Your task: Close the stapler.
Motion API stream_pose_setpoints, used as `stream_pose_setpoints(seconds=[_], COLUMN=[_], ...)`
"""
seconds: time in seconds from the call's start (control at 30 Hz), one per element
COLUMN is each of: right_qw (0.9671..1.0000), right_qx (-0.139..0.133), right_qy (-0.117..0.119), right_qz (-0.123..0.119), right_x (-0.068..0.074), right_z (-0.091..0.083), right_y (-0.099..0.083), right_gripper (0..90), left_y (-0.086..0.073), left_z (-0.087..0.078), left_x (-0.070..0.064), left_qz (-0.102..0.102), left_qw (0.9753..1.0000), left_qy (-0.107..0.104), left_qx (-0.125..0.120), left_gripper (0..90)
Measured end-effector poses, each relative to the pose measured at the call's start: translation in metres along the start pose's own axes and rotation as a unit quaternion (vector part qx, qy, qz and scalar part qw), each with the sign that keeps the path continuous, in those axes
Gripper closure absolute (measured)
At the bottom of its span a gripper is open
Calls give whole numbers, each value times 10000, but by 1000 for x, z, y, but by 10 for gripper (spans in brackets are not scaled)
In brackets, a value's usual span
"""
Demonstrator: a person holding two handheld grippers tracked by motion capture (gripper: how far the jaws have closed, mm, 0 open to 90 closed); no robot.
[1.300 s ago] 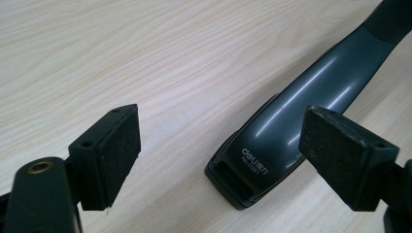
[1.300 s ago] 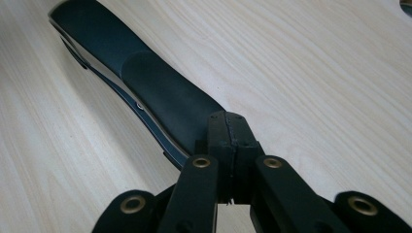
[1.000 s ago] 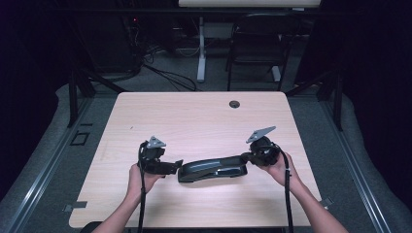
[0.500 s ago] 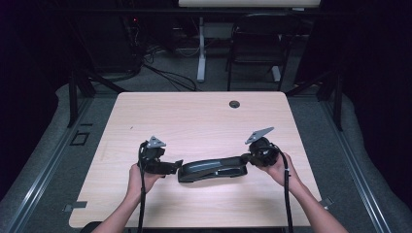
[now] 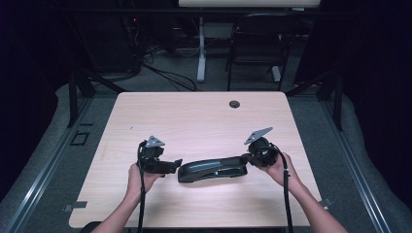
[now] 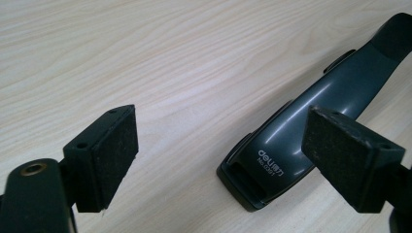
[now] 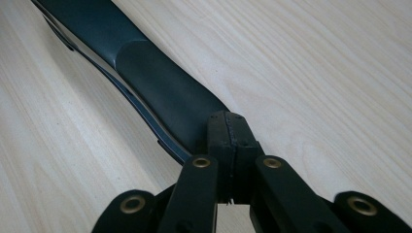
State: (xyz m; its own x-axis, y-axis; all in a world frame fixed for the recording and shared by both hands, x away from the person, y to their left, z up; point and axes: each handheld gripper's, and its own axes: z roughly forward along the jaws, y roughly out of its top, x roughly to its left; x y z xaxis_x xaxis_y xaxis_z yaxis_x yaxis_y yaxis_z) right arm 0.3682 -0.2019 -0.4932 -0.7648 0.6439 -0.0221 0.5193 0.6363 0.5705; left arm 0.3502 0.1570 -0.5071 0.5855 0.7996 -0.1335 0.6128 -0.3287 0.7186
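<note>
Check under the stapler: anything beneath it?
The dark stapler lies flat on the bare wooden table. Only wood shows around its edges; whatever sits directly beneath its base is covered. The right gripper presses shut against its rear end.

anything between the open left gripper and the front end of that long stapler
Nothing visible. The left gripper has its jaws spread with bare table between them and the stapler, whose front end lies just ahead beside one pad.

Lab or office workroom | pale wood desk [image 5: 204, 116] with cable port [image 5: 234, 104] | dark surround, grey carpet [image 5: 340, 145] | black chair [image 5: 255, 43] and white desk leg [image 5: 200, 53] behind | cables [image 5: 165, 77] strewn on floor | floor rails [image 5: 48, 170] flanking desk
</note>
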Motion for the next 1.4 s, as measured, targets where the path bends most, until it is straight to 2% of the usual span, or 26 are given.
stream_pose_setpoints(seconds=[0.27,0.4,0.5,0.53,0.6,0.63,0.7,0.77,0.97,1.17,1.4], right_qw=[9996,9978,9966,9964,9955,9950,9945,9943,9931,9921,9899], right_qx=[-273,-647,-791,-815,-915,-968,-1022,-1043,-1143,-1183,-1208], right_qy=[-29,-37,-41,-48,-65,-62,-58,-16,-57,-192,-377], right_qz=[52,170,227,213,221,225,219,231,271,370,644], right_x=[2,0,0,1,3,4,5,5,5,-1,-15], right_z=[-13,-22,-26,-27,-31,-32,-36,-39,-50,-58,-67], right_y=[5,6,8,9,10,11,12,13,12,6,-7], right_gripper=[880,809,691,678,571,559,445,400,185,122,78], left_y=[0,0,0,0,0,0,0,0,-1,-2,-3], left_z=[0,0,-1,-1,-1,-1,-2,-2,-5,-9,-14], left_x=[1,1,2,2,2,2,2,3,7,12,20], left_qz=[6,12,18,19,18,19,26,20,-27,-40,-100], left_qw=[10000,10000,10000,10000,10000,10000,10000,10000,10000,9998,9996], left_qy=[6,0,-4,-6,2,16,34,43,80,166,268], left_qx=[2,4,19,17,11,-5,-14,-24,-40,-49,-86], left_gripper=[125,122,122,122,121,120,118,117,105,103,103])
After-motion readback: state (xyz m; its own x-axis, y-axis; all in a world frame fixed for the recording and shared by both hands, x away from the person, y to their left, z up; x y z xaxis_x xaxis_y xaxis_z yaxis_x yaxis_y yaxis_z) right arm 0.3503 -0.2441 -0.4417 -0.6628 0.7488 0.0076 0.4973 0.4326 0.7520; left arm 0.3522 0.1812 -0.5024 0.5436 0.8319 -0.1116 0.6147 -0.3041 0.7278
